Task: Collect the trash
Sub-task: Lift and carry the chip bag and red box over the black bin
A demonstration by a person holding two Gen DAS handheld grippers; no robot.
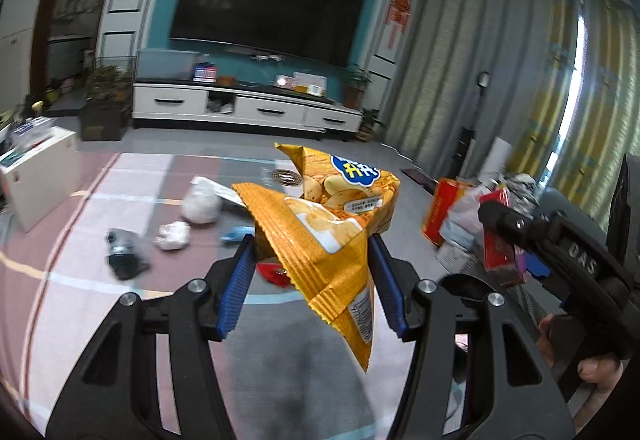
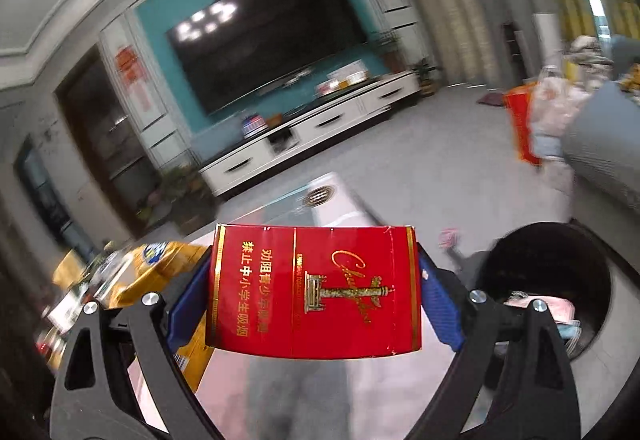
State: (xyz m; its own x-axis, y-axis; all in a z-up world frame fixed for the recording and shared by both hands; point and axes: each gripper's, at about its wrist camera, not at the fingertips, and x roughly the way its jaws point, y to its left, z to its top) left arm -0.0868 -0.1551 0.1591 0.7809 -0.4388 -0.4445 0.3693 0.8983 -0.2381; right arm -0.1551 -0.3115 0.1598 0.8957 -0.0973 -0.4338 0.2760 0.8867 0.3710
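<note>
My left gripper is shut on a crumpled orange chip bag, held above the checked tablecloth. Loose trash lies on the cloth beyond it: a white plastic bag, a crumpled white tissue, a black wrapper, a blue scrap and a red scrap. My right gripper is shut on a red cigarette pack, gripped across its width. In the left wrist view that right gripper shows at the right edge with the red pack. A black trash bin stands open at the lower right of the right wrist view.
A white TV cabinet under a large television fills the far wall. A white box stands at the table's left. A red bag and piled plastic bags sit to the right. A hand holds the right gripper.
</note>
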